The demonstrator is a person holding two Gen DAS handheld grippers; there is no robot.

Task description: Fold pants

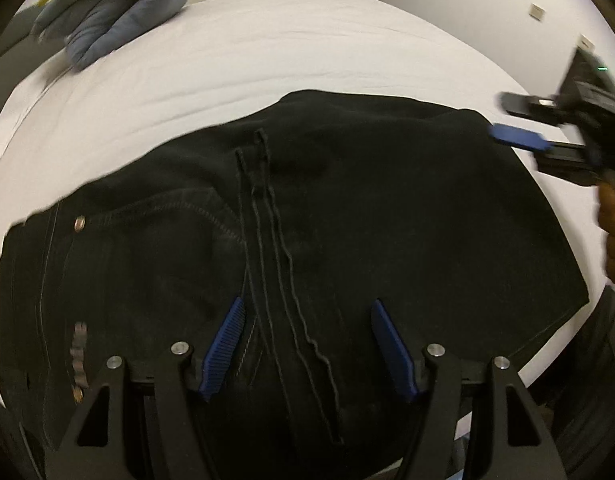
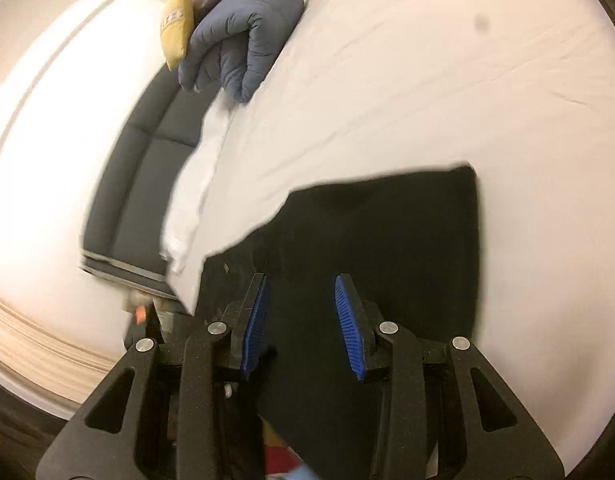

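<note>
The left gripper (image 1: 307, 344) hangs over the black pants (image 1: 347, 220), its 2 blue pads spread apart and holding nothing. The pants lie folded on the white bed (image 1: 307, 48). The right gripper (image 2: 303, 320) is also spread, just above the pants' edge.

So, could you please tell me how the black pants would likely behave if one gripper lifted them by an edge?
The black pants would probably droop limply, since they lie flat and layered on the bed sheet. The thick seams suggest denim, so fairly heavy. The fold would likely fall open.
</note>
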